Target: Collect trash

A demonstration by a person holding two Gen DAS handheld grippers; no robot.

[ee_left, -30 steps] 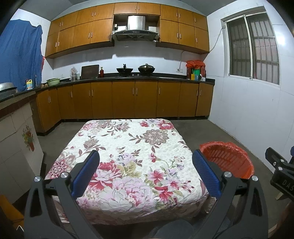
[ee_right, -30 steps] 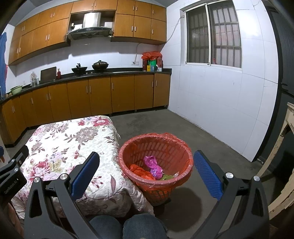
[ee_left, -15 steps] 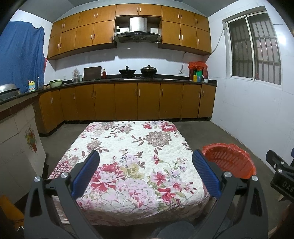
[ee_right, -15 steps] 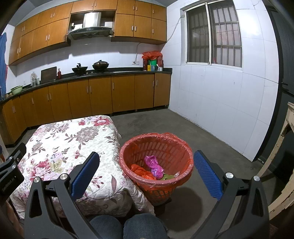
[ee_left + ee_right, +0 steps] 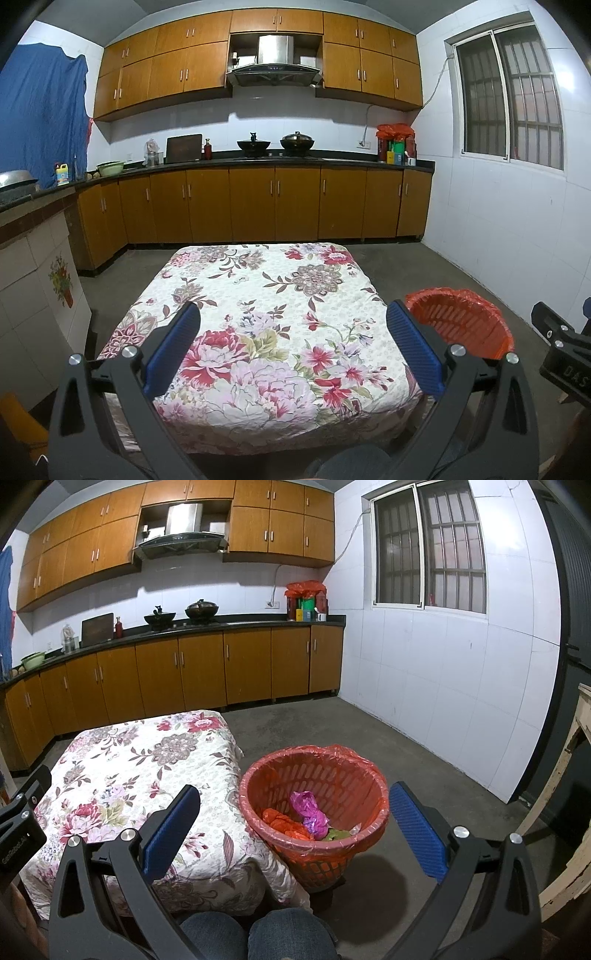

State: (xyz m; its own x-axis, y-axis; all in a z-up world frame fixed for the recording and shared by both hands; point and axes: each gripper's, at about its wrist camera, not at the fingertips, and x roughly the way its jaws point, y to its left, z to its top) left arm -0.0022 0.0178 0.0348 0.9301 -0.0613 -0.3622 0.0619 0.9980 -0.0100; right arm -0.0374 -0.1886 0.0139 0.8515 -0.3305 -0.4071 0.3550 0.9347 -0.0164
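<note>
Bottom edge: denim knees (image 5: 255,936), cut off. Left gripper (image 5: 293,350) and right gripper (image 5: 293,830), jaws wide, empty. Centre: flowered counter (image 5: 273,295), bare. Lower right: red basket (image 5: 258,775) holding crumpled trash (image 5: 308,812), partly hidden below rim. Beyond, kitchen cabinets (image 5: 258,201).

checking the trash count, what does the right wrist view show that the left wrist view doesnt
Only the right wrist view looks into the orange basket: a purple wrapper, orange crumpled trash and a green scrap lie inside. Only the left wrist view shows the blue cloth hanging on the far left wall. Both show the floral tablecloth with no trash on it, the basket beside it, and an open, empty gripper: left gripper, right gripper.
</note>
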